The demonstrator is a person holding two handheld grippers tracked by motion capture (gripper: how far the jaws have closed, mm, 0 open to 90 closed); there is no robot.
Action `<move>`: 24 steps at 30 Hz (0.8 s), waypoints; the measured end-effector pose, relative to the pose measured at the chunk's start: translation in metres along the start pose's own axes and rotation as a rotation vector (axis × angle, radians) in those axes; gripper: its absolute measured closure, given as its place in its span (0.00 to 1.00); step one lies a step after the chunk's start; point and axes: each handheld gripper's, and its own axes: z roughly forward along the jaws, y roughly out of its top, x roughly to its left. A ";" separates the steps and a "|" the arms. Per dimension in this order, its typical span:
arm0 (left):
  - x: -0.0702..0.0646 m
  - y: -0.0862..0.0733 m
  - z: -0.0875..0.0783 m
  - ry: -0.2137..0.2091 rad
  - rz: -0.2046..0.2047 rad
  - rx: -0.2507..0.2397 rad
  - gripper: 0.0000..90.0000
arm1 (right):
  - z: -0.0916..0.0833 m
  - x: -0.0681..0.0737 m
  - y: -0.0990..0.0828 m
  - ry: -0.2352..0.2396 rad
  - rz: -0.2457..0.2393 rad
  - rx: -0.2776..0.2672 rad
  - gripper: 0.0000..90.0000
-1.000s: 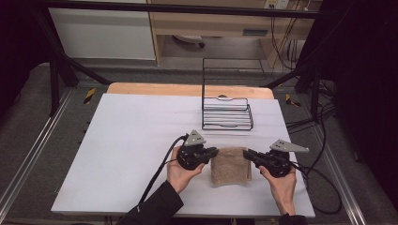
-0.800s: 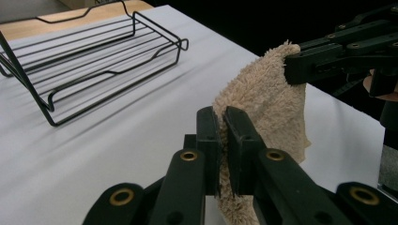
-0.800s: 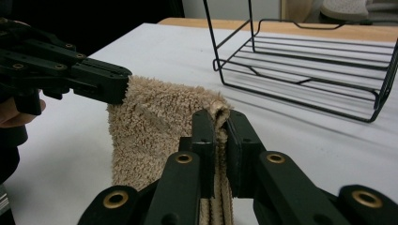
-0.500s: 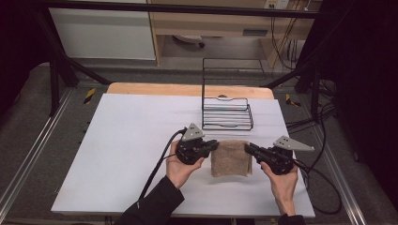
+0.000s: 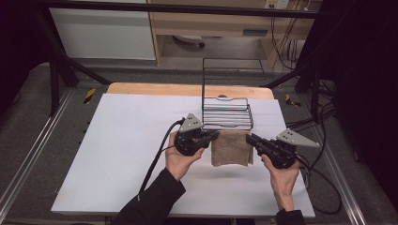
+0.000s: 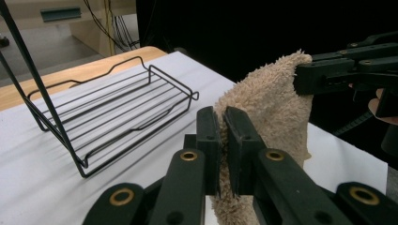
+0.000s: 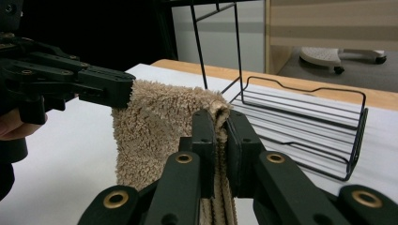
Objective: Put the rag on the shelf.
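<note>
A small tan terry towel (image 5: 230, 148) hangs folded between my two grippers, lifted off the white table (image 5: 117, 140). My left gripper (image 5: 215, 136) is shut on the towel's upper left corner, my right gripper (image 5: 249, 138) is shut on its upper right corner. In the left gripper view the towel (image 6: 272, 108) is pinched between the closed jaws of my left gripper (image 6: 222, 119), with the right gripper farther off on its other corner. In the right gripper view my right gripper (image 7: 220, 122) clamps the towel (image 7: 155, 126) edge, and its lower part hangs free.
A black wire rack (image 5: 226, 111) with a tall back frame stands just behind the towel, seen also as the rack (image 6: 108, 117) and the rack (image 7: 305, 126) in the gripper views. Cables (image 5: 157, 157) trail from the grippers across the table. A wooden board edge (image 5: 187, 89) lies at the back.
Both grippers have risen together with the towel, which now hangs off the table and sits closer to the wire rack in the picture.
</note>
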 end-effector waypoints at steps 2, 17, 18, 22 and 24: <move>0.001 0.003 0.000 0.004 0.003 -0.008 0.94 | 0.000 0.000 0.003 0.000 -0.002 -0.012 0.92; 0.007 0.025 -0.005 0.033 0.016 -0.089 0.94 | 0.004 0.003 0.024 -0.024 -0.018 -0.081 0.92; 0.008 0.027 -0.005 0.035 0.016 -0.094 0.94 | 0.005 0.003 0.028 -0.026 -0.022 -0.090 0.92; 0.010 0.032 -0.006 0.042 0.017 -0.111 0.94 | 0.008 0.004 0.036 -0.036 -0.031 -0.099 0.92; 0.011 0.035 -0.007 0.045 0.019 -0.121 0.94 | 0.008 0.004 0.039 -0.038 -0.031 -0.107 0.92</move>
